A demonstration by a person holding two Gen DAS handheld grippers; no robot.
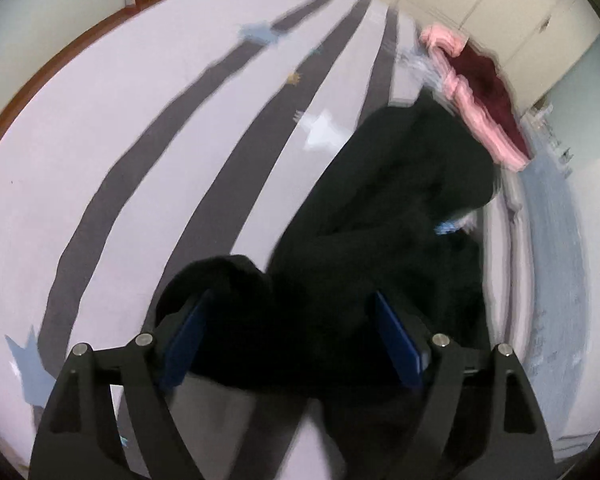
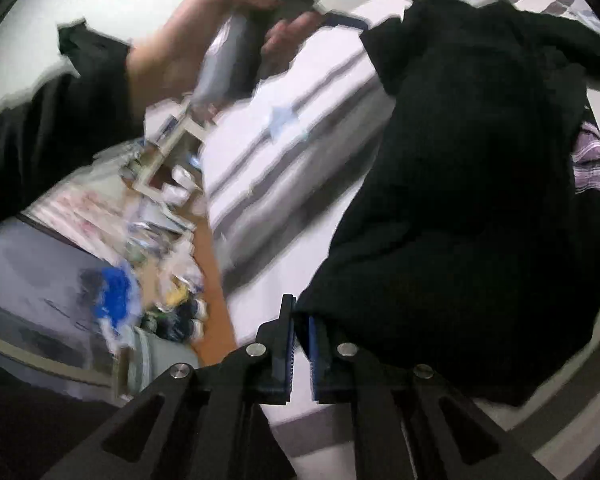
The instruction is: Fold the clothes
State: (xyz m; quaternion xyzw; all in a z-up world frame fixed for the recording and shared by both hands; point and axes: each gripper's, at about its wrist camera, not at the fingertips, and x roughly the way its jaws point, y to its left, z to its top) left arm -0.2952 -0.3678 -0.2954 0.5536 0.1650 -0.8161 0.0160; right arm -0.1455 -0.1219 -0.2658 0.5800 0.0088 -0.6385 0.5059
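Note:
A black garment (image 1: 380,200) lies bunched on a bed sheet (image 1: 100,160) that is white with grey stripes and star prints. My left gripper (image 1: 292,300) is open wide, its blue pads (image 1: 188,336) on either side of a fold of the black cloth. In the right wrist view the same black garment (image 2: 460,160) hangs raised over the bed (image 2: 300,92). My right gripper (image 2: 300,312) is shut on its lower corner, the pads nearly together. A person's hand (image 2: 172,52) in a dark sleeve holds the other gripper's handle at the top left. Both views are motion-blurred.
A pink cloth (image 1: 476,120) and a dark red garment (image 1: 488,80) lie at the bed's far right edge. A purple plaid cloth (image 2: 590,160) shows behind the black garment. Cluttered items (image 2: 160,200) cover the wooden floor beside the bed. Cream wardrobe doors (image 1: 480,0) stand beyond.

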